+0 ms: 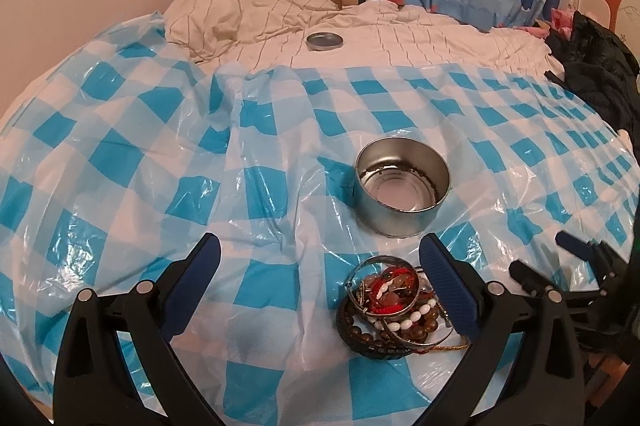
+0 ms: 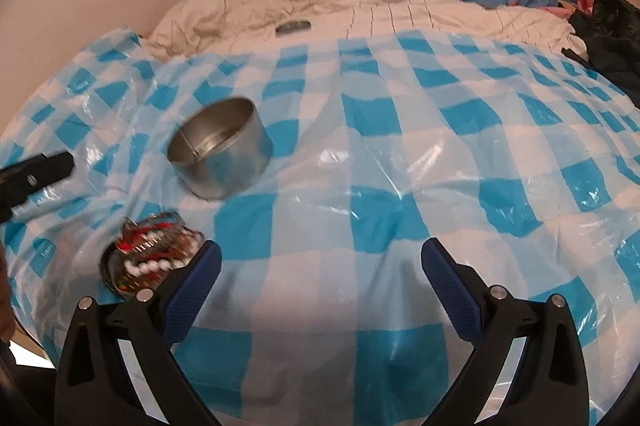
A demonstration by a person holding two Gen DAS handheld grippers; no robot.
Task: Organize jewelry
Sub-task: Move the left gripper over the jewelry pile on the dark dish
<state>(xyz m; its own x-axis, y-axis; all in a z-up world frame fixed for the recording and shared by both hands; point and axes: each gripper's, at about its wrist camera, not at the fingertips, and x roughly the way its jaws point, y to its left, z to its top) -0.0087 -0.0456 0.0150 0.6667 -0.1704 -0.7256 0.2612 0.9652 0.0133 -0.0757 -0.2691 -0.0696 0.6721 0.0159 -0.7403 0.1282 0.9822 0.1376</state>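
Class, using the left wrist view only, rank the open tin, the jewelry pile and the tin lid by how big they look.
1. Jewelry pile and open tin: look alike; the pile lies nearer, so unranked.
2. Tin lid: smallest, though farthest away.

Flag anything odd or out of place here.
The tin's lid lies far off on the bedding, well away from the open tin. The jewelry sits heaped in a tangle on the plastic sheet beside the tin.

Left gripper spread wide, blue pads angled outward; right gripper equally wide apart, low, empty between fingers.
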